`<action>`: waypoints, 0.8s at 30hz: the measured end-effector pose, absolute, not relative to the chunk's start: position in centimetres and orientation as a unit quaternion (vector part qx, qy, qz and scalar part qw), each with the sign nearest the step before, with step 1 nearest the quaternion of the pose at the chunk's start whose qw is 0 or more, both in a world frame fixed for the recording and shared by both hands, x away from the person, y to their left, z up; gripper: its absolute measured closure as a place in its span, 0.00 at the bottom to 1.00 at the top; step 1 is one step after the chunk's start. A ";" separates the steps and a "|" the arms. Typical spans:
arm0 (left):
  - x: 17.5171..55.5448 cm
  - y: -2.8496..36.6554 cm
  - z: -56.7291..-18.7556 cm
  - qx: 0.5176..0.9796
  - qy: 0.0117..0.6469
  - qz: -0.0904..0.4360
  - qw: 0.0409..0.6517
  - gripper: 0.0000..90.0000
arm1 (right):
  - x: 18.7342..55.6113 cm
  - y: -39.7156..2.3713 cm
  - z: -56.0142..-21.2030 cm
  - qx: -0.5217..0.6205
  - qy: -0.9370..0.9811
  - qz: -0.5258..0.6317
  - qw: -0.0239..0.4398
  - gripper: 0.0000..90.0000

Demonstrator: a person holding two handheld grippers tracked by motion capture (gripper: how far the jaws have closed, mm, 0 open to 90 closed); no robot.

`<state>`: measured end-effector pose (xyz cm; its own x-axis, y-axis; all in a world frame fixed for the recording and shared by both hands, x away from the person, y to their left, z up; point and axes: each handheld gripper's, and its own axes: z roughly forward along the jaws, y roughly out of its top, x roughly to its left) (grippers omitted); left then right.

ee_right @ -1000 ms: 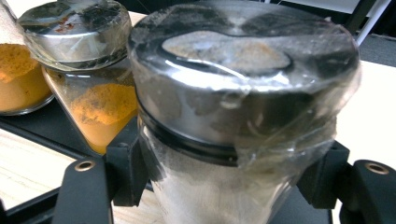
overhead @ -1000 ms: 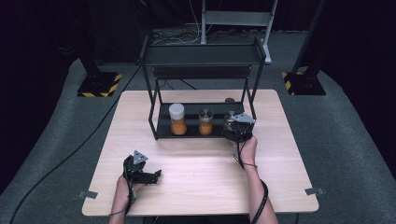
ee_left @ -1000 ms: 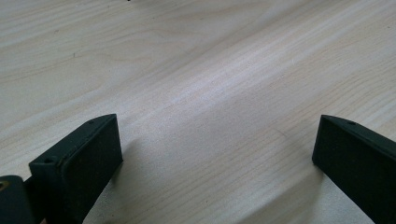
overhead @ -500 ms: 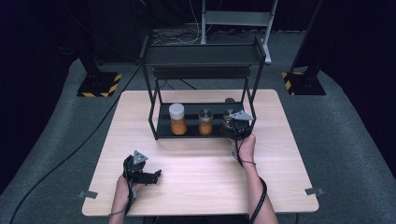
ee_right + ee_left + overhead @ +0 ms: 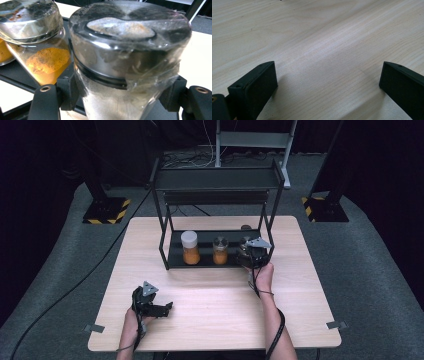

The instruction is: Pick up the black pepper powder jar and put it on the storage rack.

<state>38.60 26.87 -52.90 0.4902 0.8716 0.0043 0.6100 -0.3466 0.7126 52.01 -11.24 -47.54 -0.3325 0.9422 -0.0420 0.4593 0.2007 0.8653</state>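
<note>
We have the right gripper (image 5: 248, 254) at the rack (image 5: 216, 180), its fingers (image 5: 67, 90) closed on a jar (image 5: 125, 72) of pale grey powder with a clear lid and a black ring at the neck. The jar stands upright between the fingers, gripped just under the ring, at the right end of the rack's lower shelf (image 5: 201, 262). Just beside it, off the left finger in the right gripper view, sits a second jar (image 5: 42, 57) holding orange powder; a third, white-capped jar (image 5: 190, 247) stands farther along the shelf. We cannot tell whether the held jar rests on the shelf or is already lifted off it. We judge the step in hand to be either setting this jar into the row or taking it out. The next move calls for keeping it upright and clear of the neighbouring jar, and for minding the rack's upper tier above and the post at that end. Our left gripper (image 5: 154, 306) rests low over the worktop (image 5: 210, 295), fingers (image 5: 254, 86) spread wide with only bare wood between them.
</note>
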 end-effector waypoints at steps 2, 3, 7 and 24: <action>38.6 26.9 -52.9 0.797 0.465 0.197 0.332 0.01 | 52.1 -11.2 -47.6 0.492 0.714 0.396 0.303 0.33; 38.6 26.9 -52.9 0.797 0.465 0.197 0.332 0.01 | 52.2 -11.2 -47.7 0.492 0.714 0.395 0.302 0.33; 38.6 26.9 -52.9 0.797 0.465 0.197 0.332 0.01 | 52.4 -11.2 -47.9 0.496 0.712 0.395 0.302 0.33; 38.6 26.9 -52.9 0.796 0.465 0.197 0.332 0.01 | 53.2 -11.4 -48.6 0.508 0.705 0.392 0.302 0.33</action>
<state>38.58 26.86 -52.89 0.4898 0.8718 0.0043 0.6101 -0.3463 0.7127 53.22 -11.41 -48.63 -0.3020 0.9529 -0.0281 0.4789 0.1771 0.8598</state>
